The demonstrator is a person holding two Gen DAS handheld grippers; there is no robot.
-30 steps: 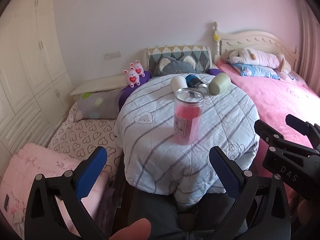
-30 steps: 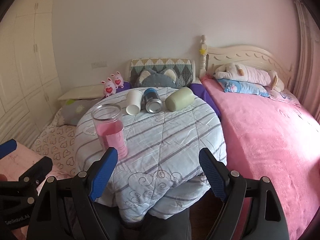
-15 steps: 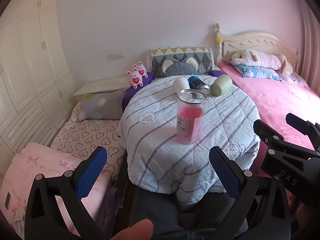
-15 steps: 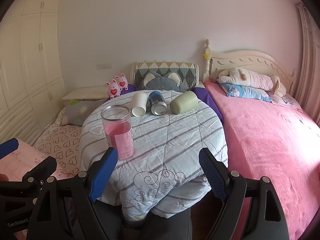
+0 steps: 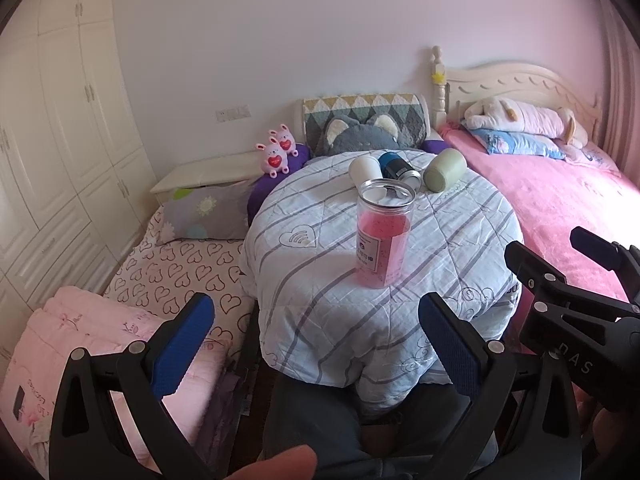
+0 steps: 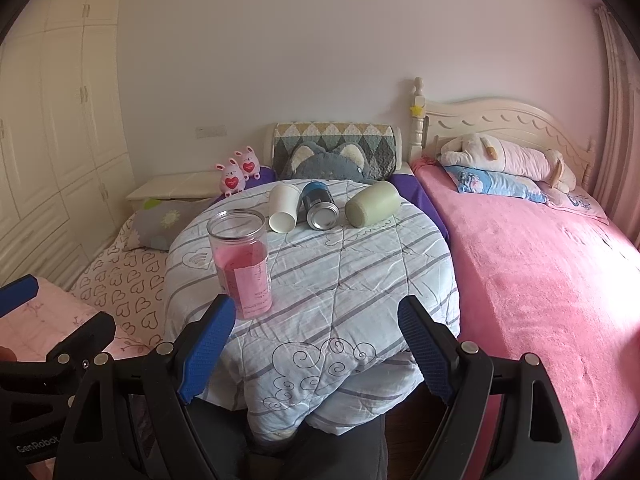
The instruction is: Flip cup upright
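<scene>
This is a home bedroom: a bed (image 6: 540,264) with a pink cover and a carved cream headboard (image 6: 504,120) fills the right side, with a long plush toy (image 6: 508,156) lying on a blue pillow (image 6: 496,184) at its head; a second, lower bed with heart-print bedding (image 5: 172,272) lies along the left, beside tall cream wardrobe doors (image 5: 60,120); two pink toy bunnies (image 5: 278,150) and a grey cat-eared cushion (image 5: 360,136) sit against the plain wall, and a round table under a striped quilt (image 6: 352,272) stands between the beds

The clear jar (image 5: 383,234) hides part of the blue can (image 5: 398,166); its label print is unreadable.
</scene>
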